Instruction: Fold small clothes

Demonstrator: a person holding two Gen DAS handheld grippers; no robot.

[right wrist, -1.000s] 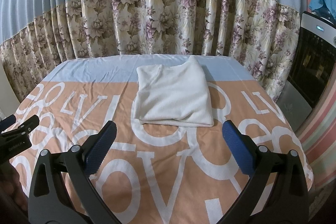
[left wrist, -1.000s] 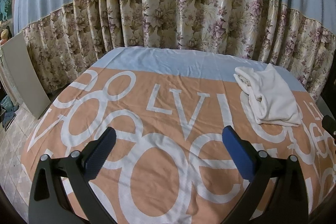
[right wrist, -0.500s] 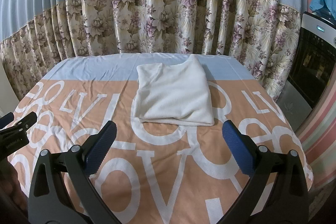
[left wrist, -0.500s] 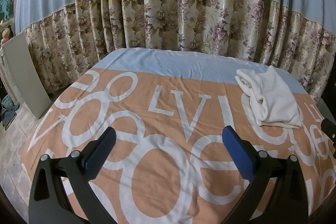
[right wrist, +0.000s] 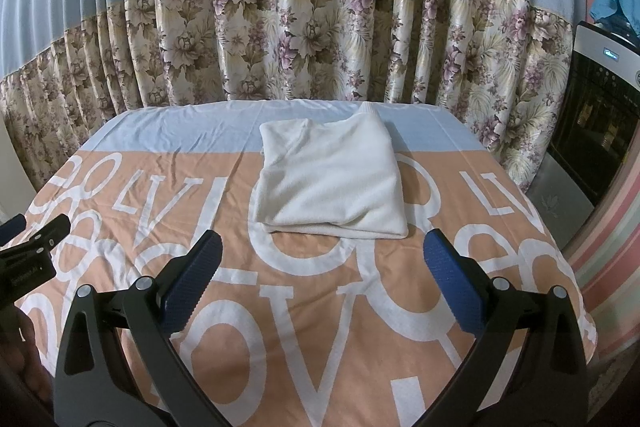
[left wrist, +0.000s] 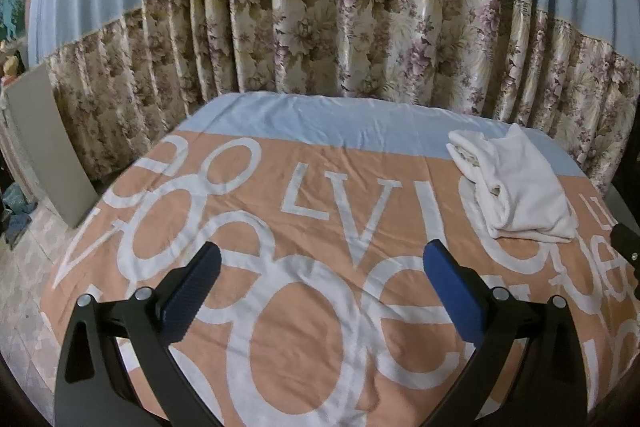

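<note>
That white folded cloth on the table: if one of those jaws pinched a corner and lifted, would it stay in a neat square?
Probably not. The white folded cloth looks soft and fuzzy, with loose layers showing at its edge, so it would likely sag and unfold. It seems light. Pushed, it might bunch rather than slide across the printed tablecloth.

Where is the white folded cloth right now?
The white folded cloth lies on the orange lettered bedspread, straight ahead of the right hand-held gripper, near the far blue band before the floral curtain.
</note>
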